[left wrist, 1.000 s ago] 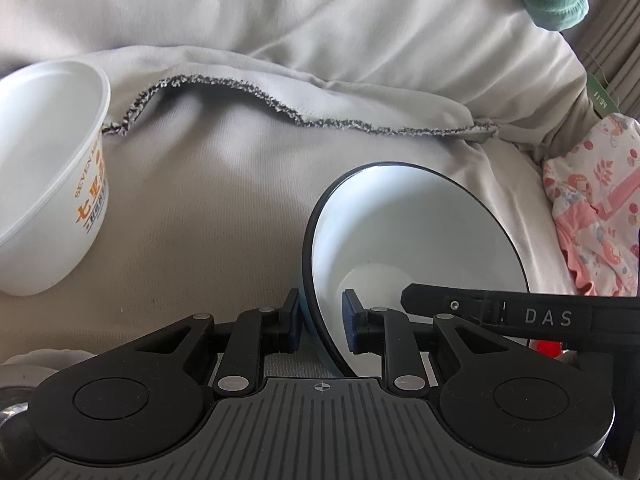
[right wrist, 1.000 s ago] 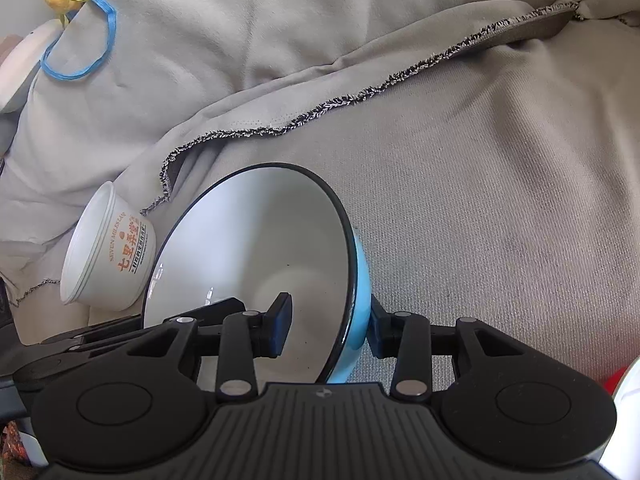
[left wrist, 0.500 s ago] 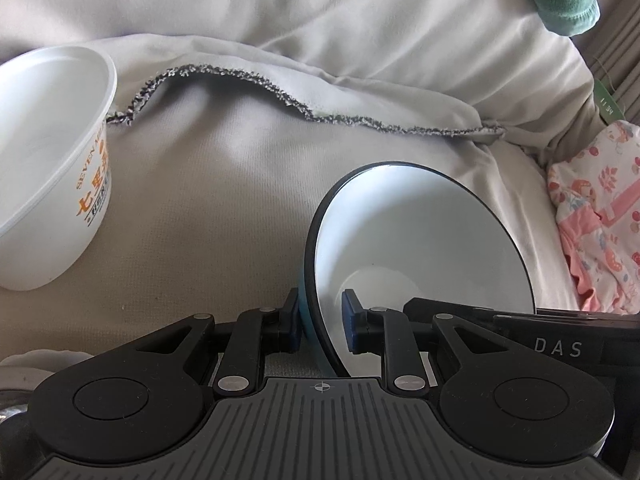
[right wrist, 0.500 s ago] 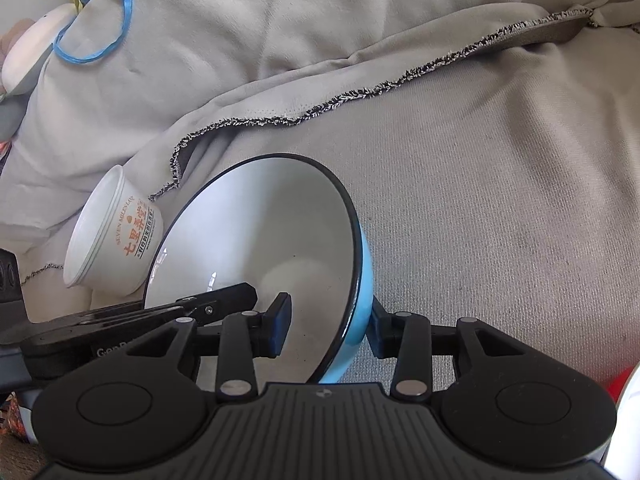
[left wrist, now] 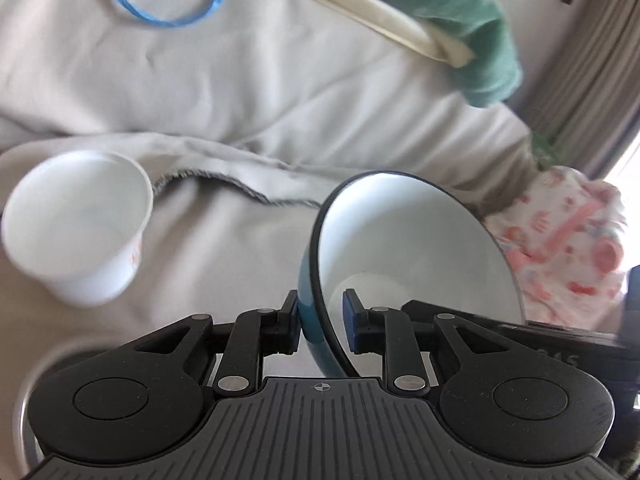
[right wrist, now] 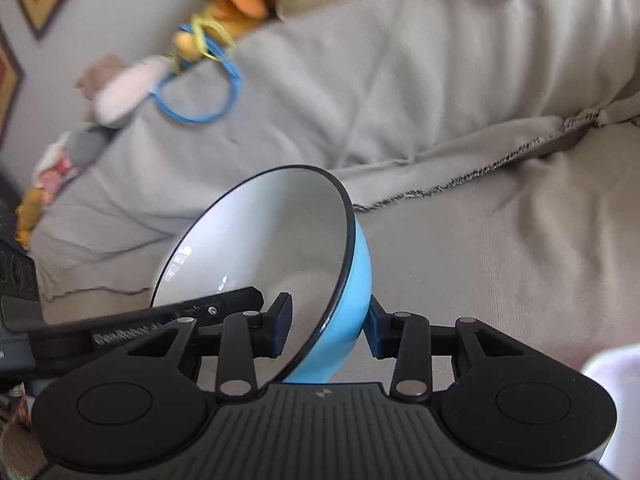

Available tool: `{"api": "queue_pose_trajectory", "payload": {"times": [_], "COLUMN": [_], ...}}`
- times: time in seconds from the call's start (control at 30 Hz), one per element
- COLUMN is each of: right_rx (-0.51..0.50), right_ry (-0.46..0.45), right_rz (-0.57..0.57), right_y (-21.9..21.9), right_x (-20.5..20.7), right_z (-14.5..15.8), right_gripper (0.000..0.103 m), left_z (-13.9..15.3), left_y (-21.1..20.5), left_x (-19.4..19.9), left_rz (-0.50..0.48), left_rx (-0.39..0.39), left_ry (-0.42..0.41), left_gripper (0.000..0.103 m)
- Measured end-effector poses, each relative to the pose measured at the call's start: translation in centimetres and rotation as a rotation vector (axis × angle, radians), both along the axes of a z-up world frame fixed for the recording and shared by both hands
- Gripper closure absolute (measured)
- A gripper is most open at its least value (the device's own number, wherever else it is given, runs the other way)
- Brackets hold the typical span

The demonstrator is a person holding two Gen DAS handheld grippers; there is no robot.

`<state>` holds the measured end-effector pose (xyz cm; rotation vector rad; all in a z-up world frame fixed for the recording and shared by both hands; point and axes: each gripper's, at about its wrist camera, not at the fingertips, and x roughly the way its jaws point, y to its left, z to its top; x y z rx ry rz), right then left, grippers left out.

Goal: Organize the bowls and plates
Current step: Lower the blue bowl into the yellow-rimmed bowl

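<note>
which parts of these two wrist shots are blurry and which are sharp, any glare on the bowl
Left wrist view: the white cup and green cloth are smeared by motion, while the left hand-held gripper and the blue bowl stay crisp. Right wrist view: the blue loop and toys at upper left are blurred, the right hand-held gripper is sharp, and small bright glints sit on the bowl's white inside.

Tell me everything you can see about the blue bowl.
The blue bowl is glossy, ceramic-looking: sky-blue outside, white inside, thin black rim, empty. It is tilted steeply on edge above the grey cloth. The left gripper and right gripper each straddle its wall on opposite sides; the left's jaws are opening.
</note>
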<state>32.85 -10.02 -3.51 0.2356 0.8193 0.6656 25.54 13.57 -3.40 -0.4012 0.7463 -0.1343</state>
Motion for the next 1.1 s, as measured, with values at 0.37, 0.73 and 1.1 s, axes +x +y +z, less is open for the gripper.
{"api": "queue_pose_trajectory", "payload": {"times": [0.37,0.73,1.1], "right_rx": [-0.134,-0.183,-0.215], "right_ry": [0.208,0.180,0.023], "right_rz": [-0.094,-0.117,-0.189], "right_y": [-2.7,-3.2,-4.9], "right_x": [-5.1,-6.8,-8.6], "right_z": [-4.6,-5.1,-2.2], "right_gripper": [0.064,0.064,0.055], "left_z": [-4.5,-4.3,-4.7], "left_y": [-3.5,-3.3,-3.7], "left_x": [-2.2,-2.9,-1.7], "left_rz": [-0.148,-0.199,-0.171], "left_rx": [0.079,0.115,0.201], "left_ry": [0.158,0.144,0.135], "left_gripper": [0.078,0.078,0.075]}}
